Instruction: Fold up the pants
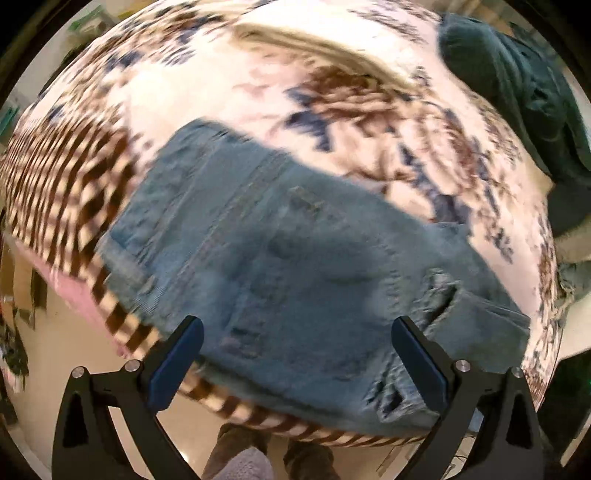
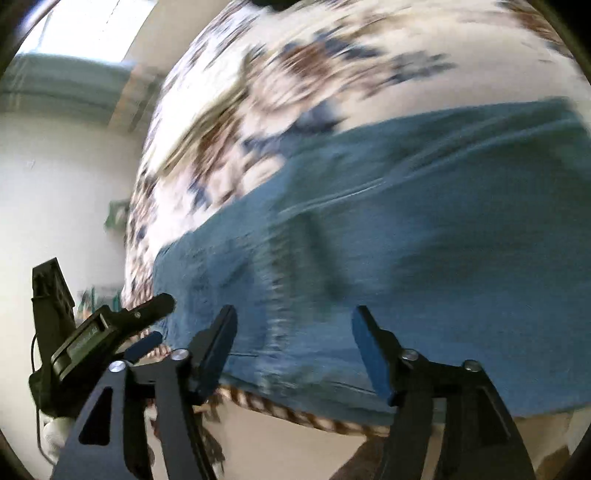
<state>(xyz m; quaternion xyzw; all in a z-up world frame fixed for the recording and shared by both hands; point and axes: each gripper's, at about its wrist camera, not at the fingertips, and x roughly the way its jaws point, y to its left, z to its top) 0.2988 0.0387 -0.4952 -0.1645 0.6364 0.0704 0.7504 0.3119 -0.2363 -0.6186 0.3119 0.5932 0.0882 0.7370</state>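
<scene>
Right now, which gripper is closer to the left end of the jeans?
Left. The left gripper hangs right beside the jeans at their left end, by the blanket and its striped edge; the right gripper hovers open further along, over their near edge.

White wall [image 2: 55, 206]; bright window [image 2: 92, 29]; beige floor [image 1: 184, 417]

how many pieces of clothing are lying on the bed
2 at least. Blue jeans lie spread along the near edge of the patterned blanket; a dark green garment is heaped at the far right. A bluish scrap at the right edge may be another.
</scene>
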